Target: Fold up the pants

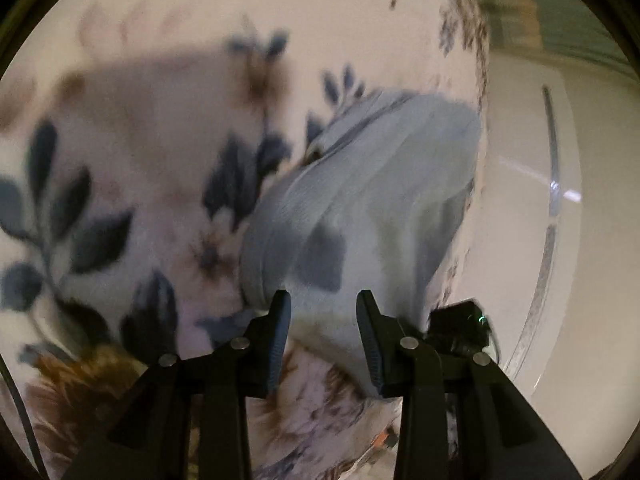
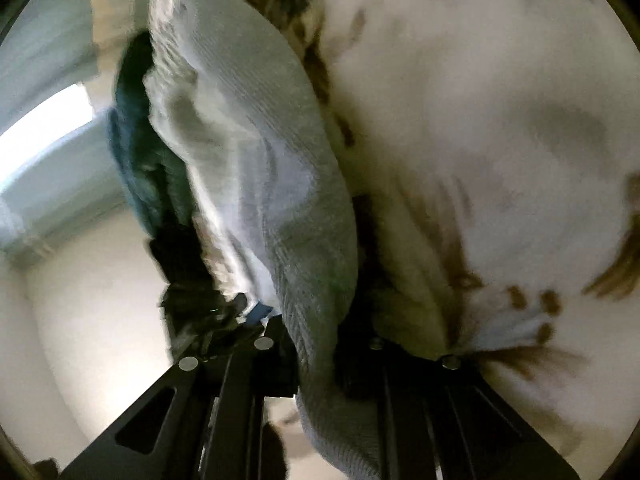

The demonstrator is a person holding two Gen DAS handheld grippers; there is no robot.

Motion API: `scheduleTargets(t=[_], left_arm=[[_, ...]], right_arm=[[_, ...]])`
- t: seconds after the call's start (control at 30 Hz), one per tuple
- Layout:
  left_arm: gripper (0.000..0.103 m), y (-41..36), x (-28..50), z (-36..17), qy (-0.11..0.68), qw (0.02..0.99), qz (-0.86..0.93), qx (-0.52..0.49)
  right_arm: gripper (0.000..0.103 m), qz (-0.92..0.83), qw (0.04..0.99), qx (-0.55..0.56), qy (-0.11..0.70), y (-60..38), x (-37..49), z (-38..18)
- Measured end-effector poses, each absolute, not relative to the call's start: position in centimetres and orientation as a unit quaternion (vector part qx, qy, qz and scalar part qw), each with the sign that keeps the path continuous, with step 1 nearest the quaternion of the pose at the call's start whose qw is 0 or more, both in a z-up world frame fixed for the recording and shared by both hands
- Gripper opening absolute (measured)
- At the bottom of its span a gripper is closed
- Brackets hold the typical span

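Note:
The pants (image 1: 372, 184) are light blue ribbed knit and lie bunched near the edge of a floral cloth (image 1: 132, 144). My left gripper (image 1: 324, 300) is open, its fingers standing apart just before the near end of the pants, nothing between them. In the right wrist view the pants (image 2: 260, 168) run from the top down into my right gripper (image 2: 316, 344), which is shut on the fabric; its fingertips are hidden by the cloth. The other gripper's black body (image 2: 200, 312) shows at the left of the pants.
The white cloth with blue and brown flowers (image 2: 480, 120) covers the surface. Its edge runs beside the pants, with pale floor (image 1: 532, 216) beyond. A dark teal fabric (image 2: 136, 152) hangs at the left of the right wrist view. Both views are motion-blurred.

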State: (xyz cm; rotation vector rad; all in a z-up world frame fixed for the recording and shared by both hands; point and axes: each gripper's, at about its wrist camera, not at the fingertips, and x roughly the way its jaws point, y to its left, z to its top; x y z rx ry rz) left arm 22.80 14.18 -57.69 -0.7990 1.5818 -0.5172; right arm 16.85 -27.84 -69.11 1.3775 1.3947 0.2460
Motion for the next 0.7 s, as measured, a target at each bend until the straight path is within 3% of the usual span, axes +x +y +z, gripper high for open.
scheduleTargets(t=[0.13, 0.2, 0.33, 0.47, 0.6, 0.7], left_arm=[[0.032, 13.1, 27.6, -54.7, 0.648, 0.653, -0.246, -0.305], [0.034, 10.4, 31.1, -54.4, 0.645, 0.66, -0.282, -0.263], [0.036, 5.1, 35.9, -58.0, 0.677, 0.596, -0.353, -0.25], [0.036, -0.1, 36.6, -61.6, 0.724, 0.522, -0.392, -0.221], [0.045, -1.4, 36.3, -61.3, 0.722, 0.514, -0.404, -0.228], [0.045, -1.2, 35.7, -59.3, 0.695, 0.462, -0.455, -0.31]], right_arm=[[0.062, 0.093, 0.568, 0.56, 0.596, -29.7, 19.4, -68.1], [0.068, 0.082, 0.58, 0.567, 0.579, -31.2, 20.4, -67.6], [0.069, 0.074, 0.603, 0.549, 0.574, -32.0, 23.6, -67.8], [0.077, 0.106, 0.593, 0.556, 0.572, -31.7, 25.3, -69.4], [0.08, 0.138, 0.589, 0.565, 0.561, -30.1, 27.5, -70.0], [0.08, 0.161, 0.581, 0.576, 0.551, -30.1, 28.2, -70.1]])
